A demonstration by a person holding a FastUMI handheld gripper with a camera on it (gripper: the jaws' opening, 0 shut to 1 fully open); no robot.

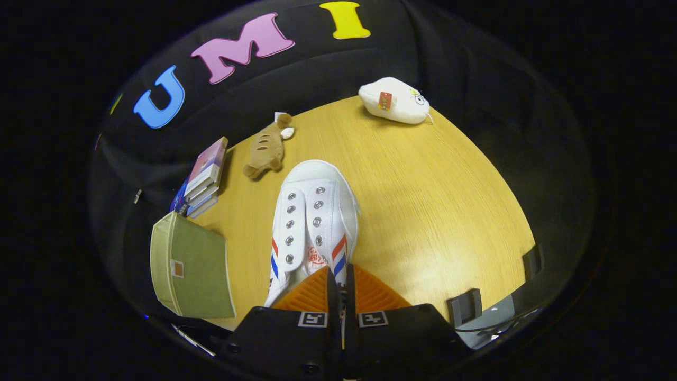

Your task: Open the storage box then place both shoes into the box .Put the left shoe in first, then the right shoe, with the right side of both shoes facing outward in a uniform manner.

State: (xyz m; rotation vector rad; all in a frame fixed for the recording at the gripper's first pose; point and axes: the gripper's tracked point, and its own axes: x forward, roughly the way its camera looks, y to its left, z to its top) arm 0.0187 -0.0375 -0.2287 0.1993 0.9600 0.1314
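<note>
Holding white shoe [314, 217] by side wall, my gripper [341, 288] clenched on it above table [433, 201]; green box [193, 264] just left.

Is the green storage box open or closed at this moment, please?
Cannot tell: the green storage box shows a flat panel, no opening. The gripper is shut on the white shoe.

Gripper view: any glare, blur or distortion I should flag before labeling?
Gripper view: strong fisheye bend, the table edge curves; a mild bright patch on the wood right of the white shoe, no blown-out glare; soft shadows under the white plush and brown plush; shoe eyelets sharp; the gripper is closed on the shoe's edge, its body dark and close; the green storage box is warped near the rim.
</note>
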